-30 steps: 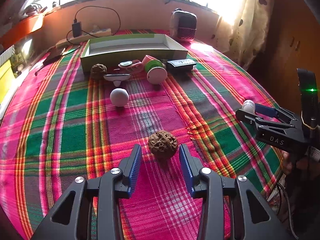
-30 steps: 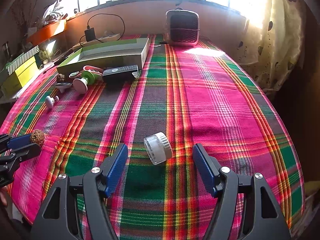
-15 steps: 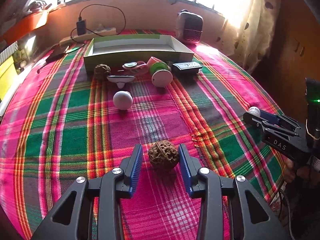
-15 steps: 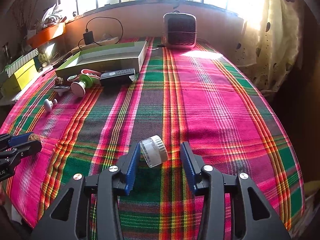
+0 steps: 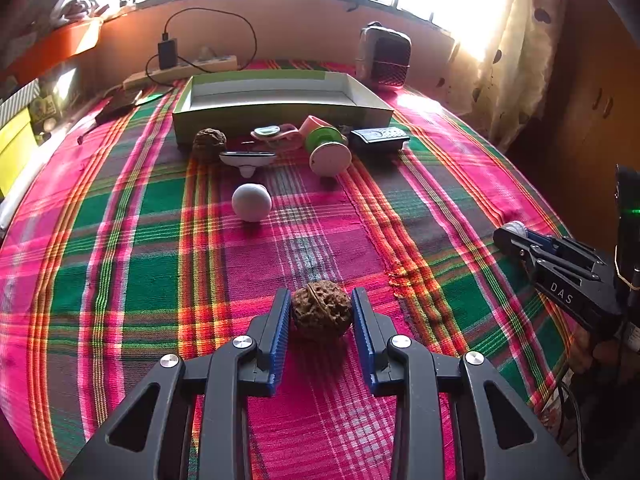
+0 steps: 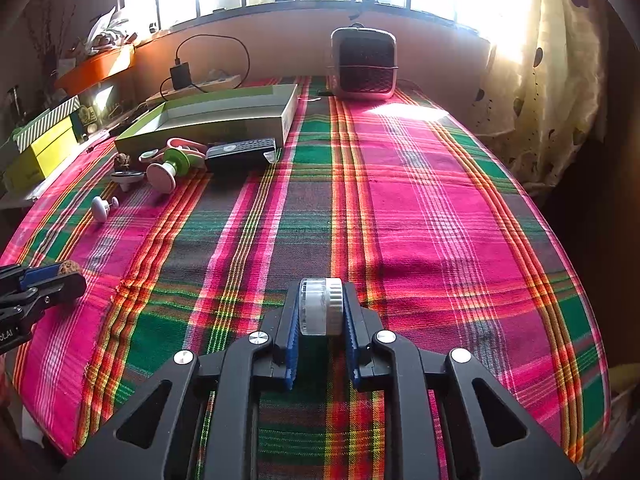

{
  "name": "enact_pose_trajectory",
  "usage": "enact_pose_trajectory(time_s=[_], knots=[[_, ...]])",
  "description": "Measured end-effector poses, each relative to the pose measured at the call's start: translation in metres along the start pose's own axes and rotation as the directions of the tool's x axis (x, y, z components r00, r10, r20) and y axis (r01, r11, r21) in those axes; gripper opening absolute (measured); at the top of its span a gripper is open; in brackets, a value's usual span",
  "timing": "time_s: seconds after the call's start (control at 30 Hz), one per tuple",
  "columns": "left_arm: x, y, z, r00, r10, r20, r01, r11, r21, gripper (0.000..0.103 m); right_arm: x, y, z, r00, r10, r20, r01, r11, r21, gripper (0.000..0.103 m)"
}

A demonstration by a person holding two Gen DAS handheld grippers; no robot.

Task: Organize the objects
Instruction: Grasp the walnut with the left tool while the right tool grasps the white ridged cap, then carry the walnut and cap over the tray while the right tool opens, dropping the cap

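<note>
Both our claws tilt down toward the plaid surface. Left claw is closing w/ the walnut between its pads, right pad not quite touching. Right claw is clamped on the small clear jar.

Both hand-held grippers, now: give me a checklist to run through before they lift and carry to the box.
1. Right hand-held gripper clamped on the small jar, both pads pressing: ok.
2. Left hand-held gripper clamped on the near walnut: not ok; jaws closing, left pad about touching, slight gap at the right pad.
3. Walnut centred between the pads: ok.
4. Green box has room inside: ok; visible floor bare.
5. Path to the box: not ok along the cloth; white knob, green-and-pink roller and black remote lie before it, so carry over them.
6. Jar's lid tight: cannot tell.
</note>
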State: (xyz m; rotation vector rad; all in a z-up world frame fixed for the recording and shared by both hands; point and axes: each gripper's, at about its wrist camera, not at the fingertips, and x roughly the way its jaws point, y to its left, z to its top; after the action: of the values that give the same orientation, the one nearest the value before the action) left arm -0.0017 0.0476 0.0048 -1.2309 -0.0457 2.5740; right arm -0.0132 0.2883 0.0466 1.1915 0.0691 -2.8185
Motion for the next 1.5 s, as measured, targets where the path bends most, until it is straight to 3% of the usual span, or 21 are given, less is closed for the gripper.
enact_pose_trajectory(time_s=[0.57, 1.03, 1.5], knots=[[0.000, 0.011, 0.024, 1.000, 0.017, 0.021, -0.017, 1.000, -0.024, 0.028, -0.001, 0.026, 0.029, 0.998, 0.063, 0.010, -0.063, 0.998, -0.025, 0.020], [0.010, 0.041, 0.081, 0.998, 0.030, 0.048, -0.028, 0.999, -0.041, 0.028, 0.013, 0.057, 0.091, 0.991, 0.128, 0.042, -0.126, 0.991, -0.054, 0.020], [0.048, 0.074, 0.151, 0.998, 0.051, 0.045, -0.048, 0.997, -0.059, 0.028, 0.068, 0.074, 0.159, 0.988, 0.151, 0.016, -0.150, 0.988, -0.045, 0.020]])
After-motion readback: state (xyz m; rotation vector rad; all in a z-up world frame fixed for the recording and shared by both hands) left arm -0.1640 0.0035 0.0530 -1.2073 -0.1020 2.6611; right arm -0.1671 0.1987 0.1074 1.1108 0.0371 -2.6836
